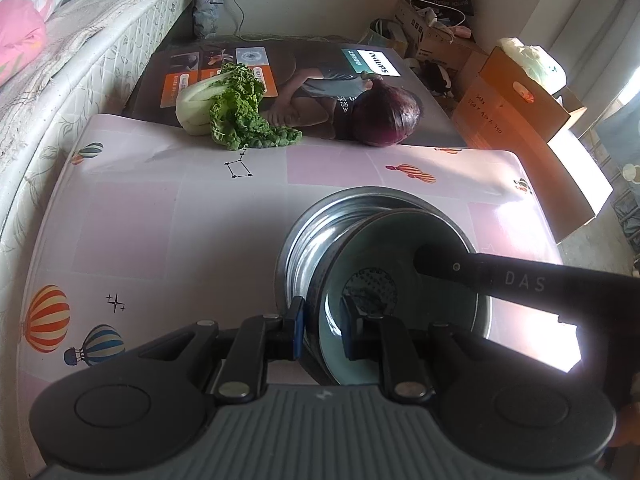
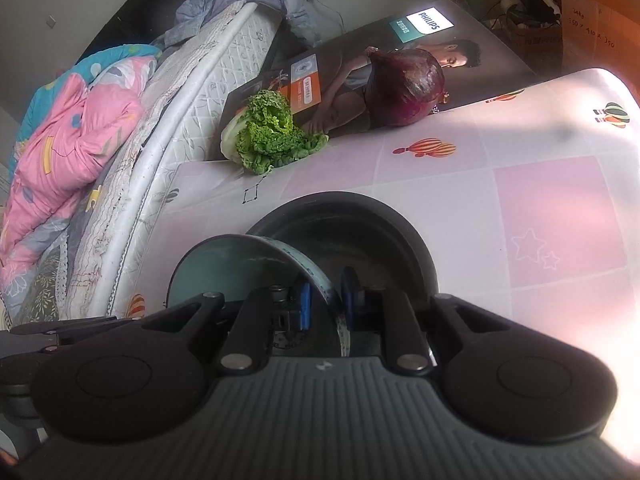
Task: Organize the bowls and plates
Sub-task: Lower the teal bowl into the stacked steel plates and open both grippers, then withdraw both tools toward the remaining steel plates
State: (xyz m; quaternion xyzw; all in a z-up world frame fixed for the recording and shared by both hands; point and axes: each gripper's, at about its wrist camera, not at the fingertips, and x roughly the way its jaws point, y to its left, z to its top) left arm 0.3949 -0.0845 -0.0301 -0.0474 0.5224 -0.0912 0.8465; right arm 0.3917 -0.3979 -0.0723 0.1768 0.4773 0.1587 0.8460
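On the table (image 1: 168, 216), a bowl (image 1: 400, 280) sits tilted inside the metal basin (image 1: 304, 240) at the near edge. Beyond the basin, at the table's far edge, lie a cabbage (image 1: 236, 112) to the left and an onion (image 1: 386, 114) to the right, both against a flat box (image 1: 320, 60). A mattress (image 1: 100, 48) runs along the table's left side.

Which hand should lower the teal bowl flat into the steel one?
Right, probably: the right fingers pinch the tilted teal bowl by its rim over the steel bowl; the left fingers look looser around that rim.
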